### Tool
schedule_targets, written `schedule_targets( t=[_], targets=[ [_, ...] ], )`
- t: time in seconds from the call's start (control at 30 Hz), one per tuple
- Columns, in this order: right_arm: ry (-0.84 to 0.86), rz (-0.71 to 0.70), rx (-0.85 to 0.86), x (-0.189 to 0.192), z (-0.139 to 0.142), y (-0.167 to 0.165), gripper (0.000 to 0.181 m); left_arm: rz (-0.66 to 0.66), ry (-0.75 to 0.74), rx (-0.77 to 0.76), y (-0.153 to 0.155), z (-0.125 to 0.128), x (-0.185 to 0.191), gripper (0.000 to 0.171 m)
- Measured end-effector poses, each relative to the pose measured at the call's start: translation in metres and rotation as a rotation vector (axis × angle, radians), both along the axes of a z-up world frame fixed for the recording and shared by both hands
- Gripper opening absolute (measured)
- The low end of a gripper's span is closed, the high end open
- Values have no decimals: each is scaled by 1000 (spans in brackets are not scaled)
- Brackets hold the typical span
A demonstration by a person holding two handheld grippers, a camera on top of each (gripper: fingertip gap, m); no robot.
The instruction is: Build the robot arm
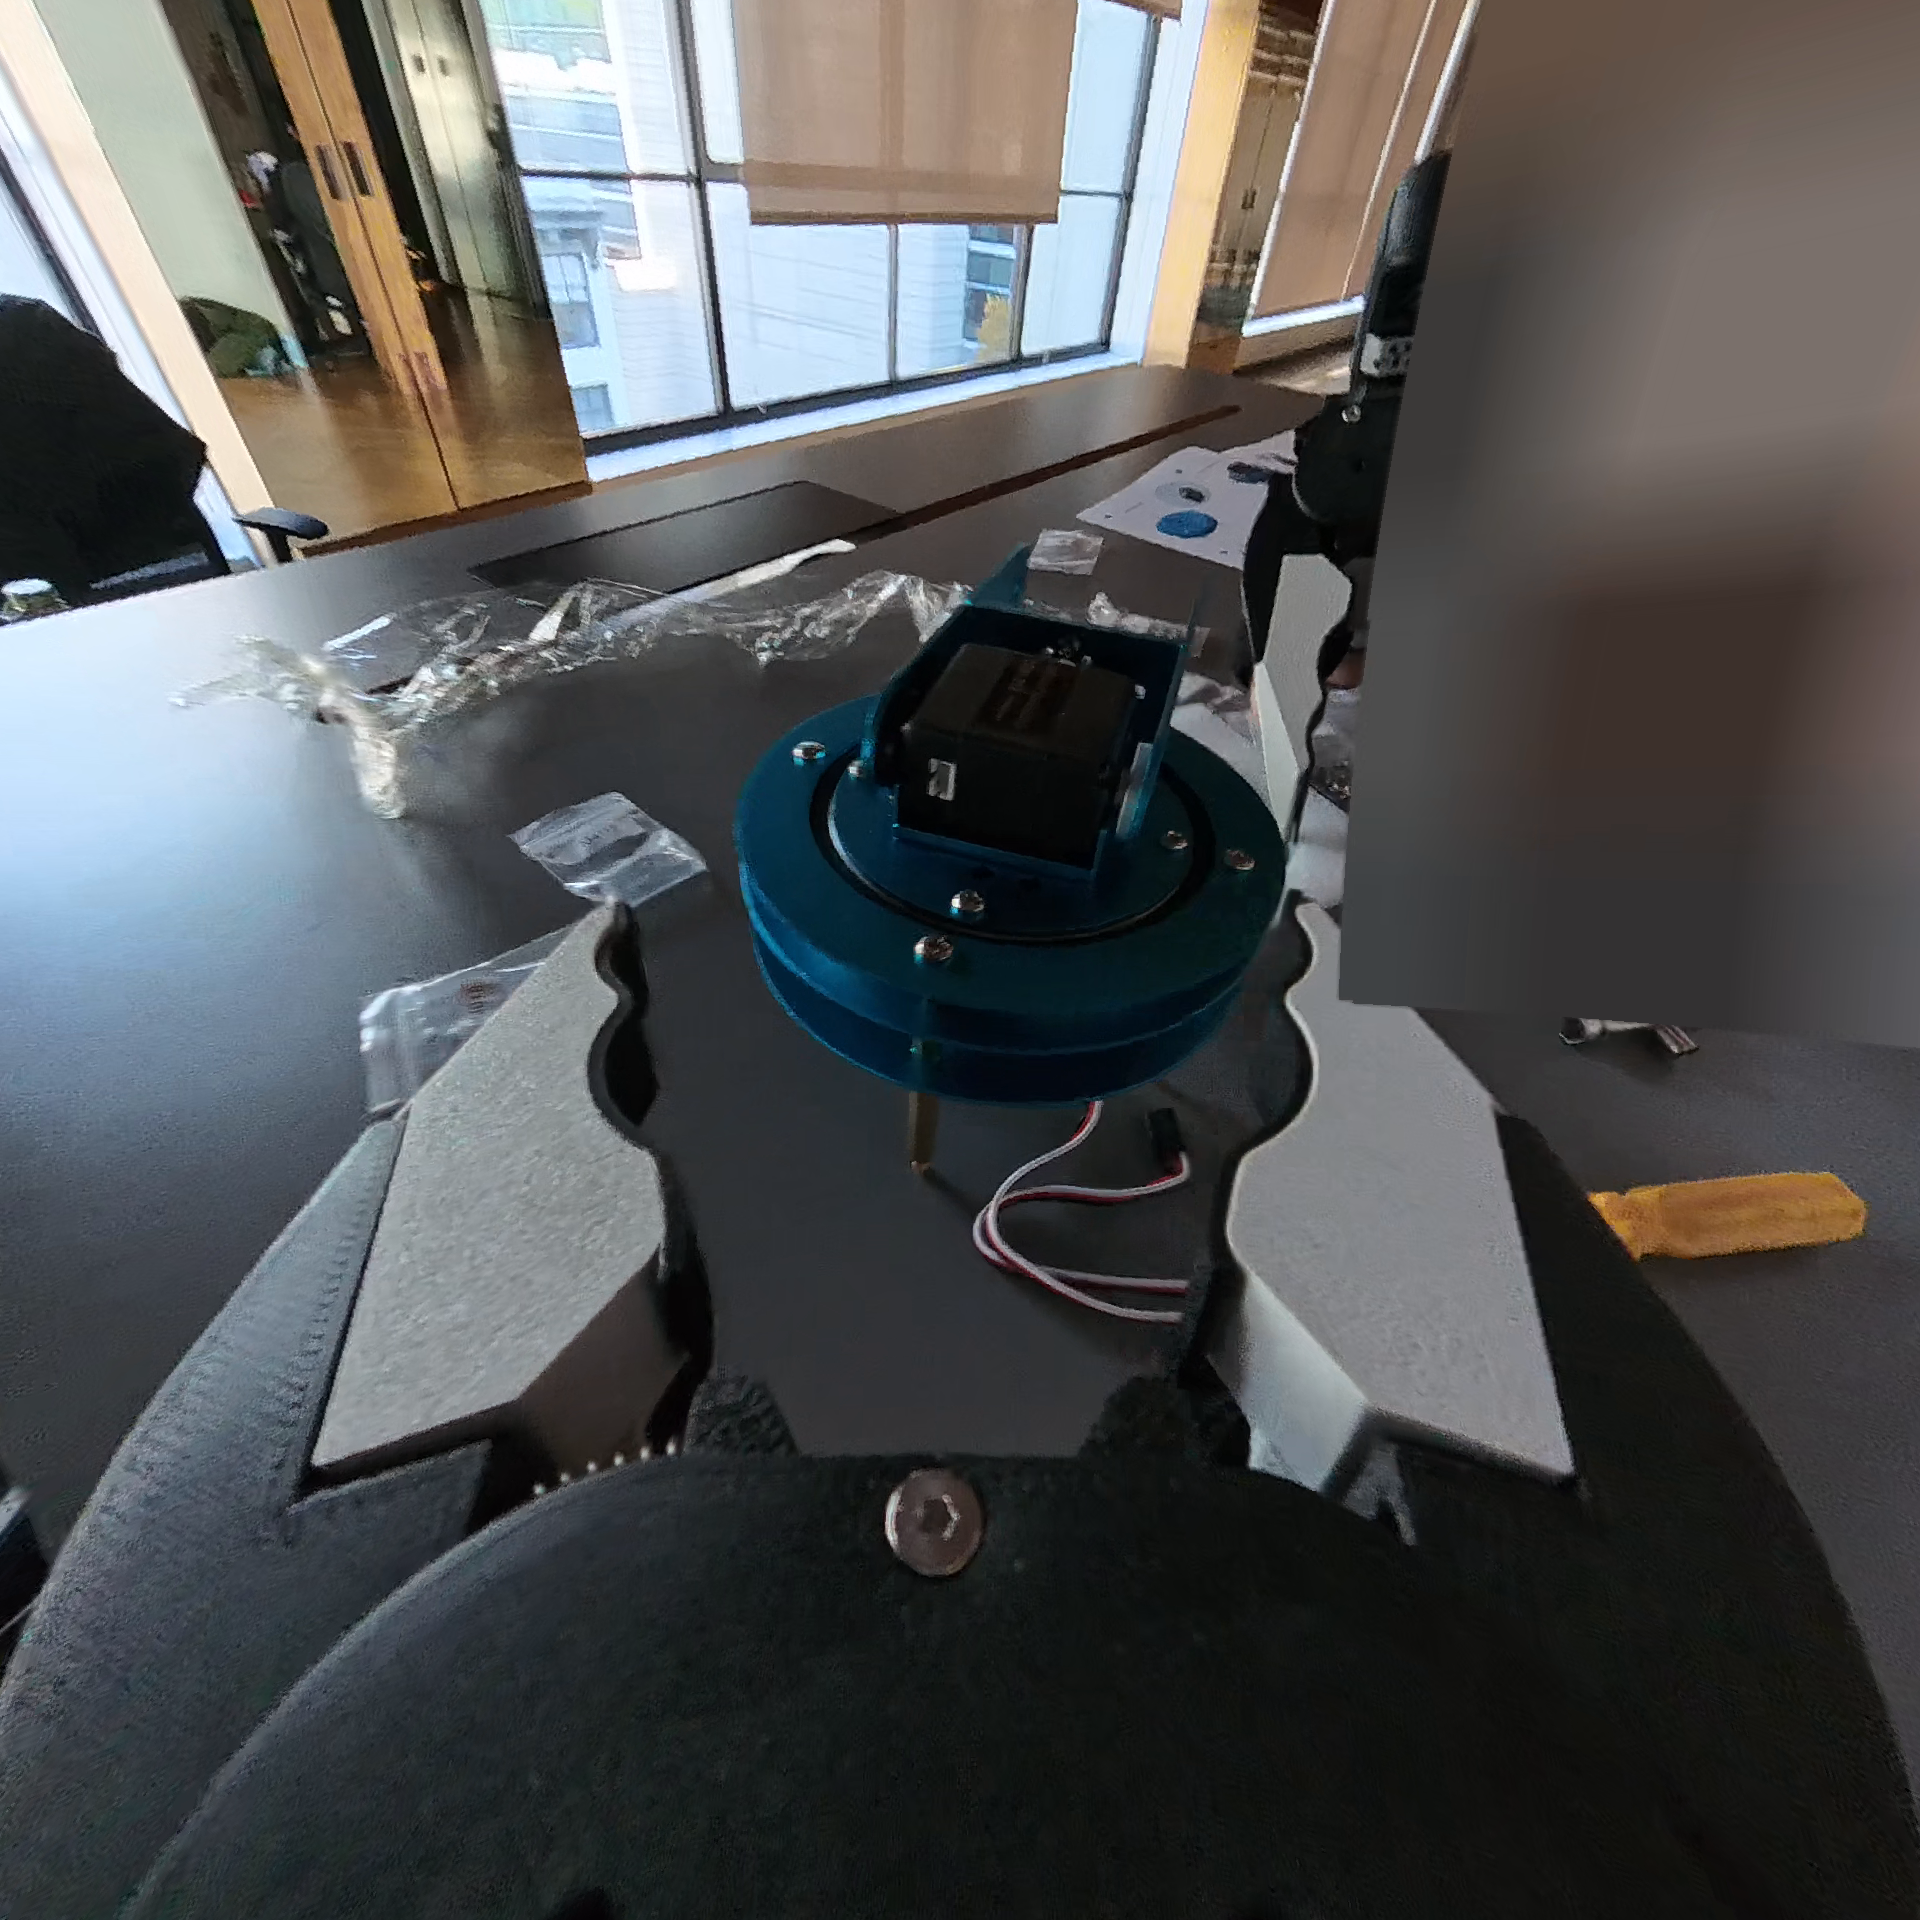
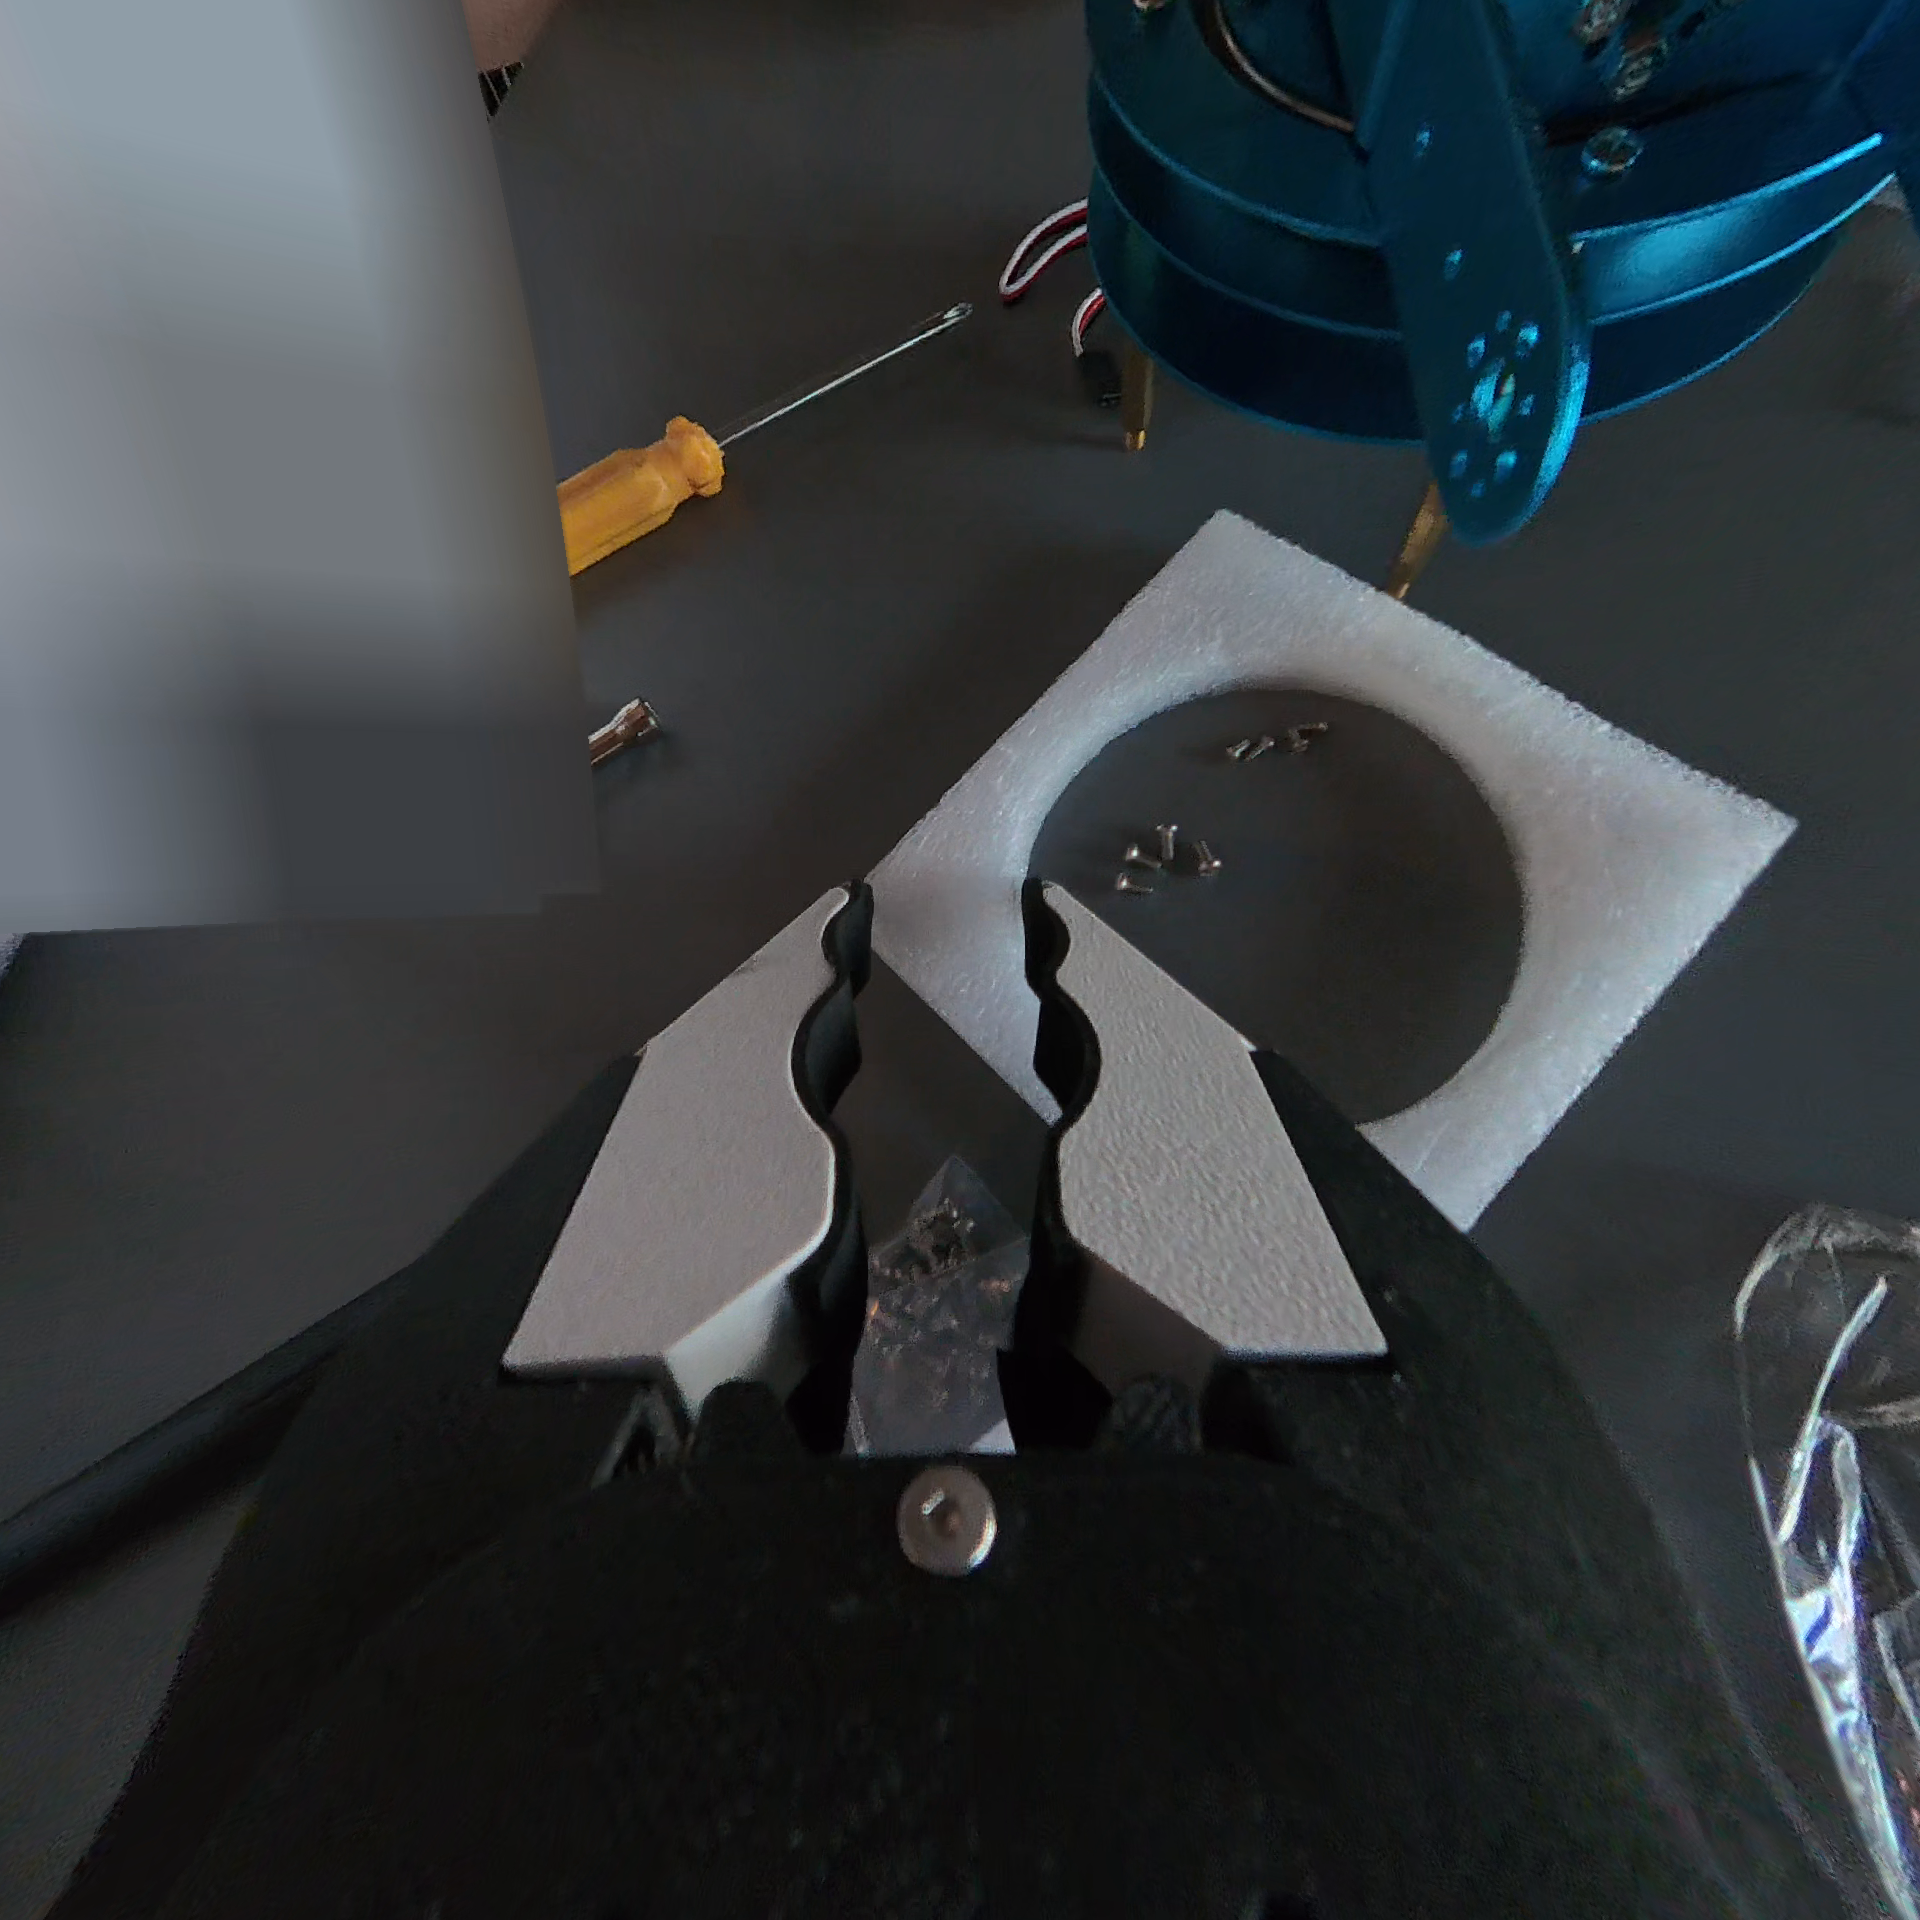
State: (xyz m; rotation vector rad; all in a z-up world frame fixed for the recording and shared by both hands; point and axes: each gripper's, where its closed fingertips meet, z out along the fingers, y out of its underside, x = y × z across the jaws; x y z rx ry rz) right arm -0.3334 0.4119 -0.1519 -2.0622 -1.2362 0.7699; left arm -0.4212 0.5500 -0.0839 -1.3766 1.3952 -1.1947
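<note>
A blue round base [image 1: 997, 977] stands on brass standoffs [image 1: 923, 1127] on the black table and carries a black servo [image 1: 1013, 748] in a blue bracket. My left gripper [image 1: 961, 914] is open wide and empty, its fingers on either side of the base's near edge without touching it. My right gripper [image 2: 945, 904] has narrow jaws shut on a small clear bag of screws [image 2: 935, 1299], deep between the pads. It hovers at the corner of a white foam square [image 2: 1558, 831] whose round hole holds loose screws [image 2: 1164, 857]. The blue base [image 2: 1247, 260] and a blue bracket arm [image 2: 1486, 312] are just beyond.
A yellow-handled screwdriver [image 2: 634, 488] lies left of the foam and shows in the left wrist view [image 1: 1725, 1216]. A red, white and black servo lead [image 1: 1081, 1226] trails from the base. Small bags [image 1: 613, 847], crumpled clear wrap [image 1: 540, 644] and a printed sheet [image 1: 1174, 514] lie behind.
</note>
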Motion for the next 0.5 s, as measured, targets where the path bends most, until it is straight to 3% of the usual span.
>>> schedule_targets(
  t=[0.2, 0.5],
  targets=[
    [83, -12, 13, -1, 10, -2, 32, -22, 110, 70, -14, -17, 26, 132],
    [86, 14, -16, -8, 9, -7, 28, 11, 160, 90, -13, -28, 34, 133]
  ],
)
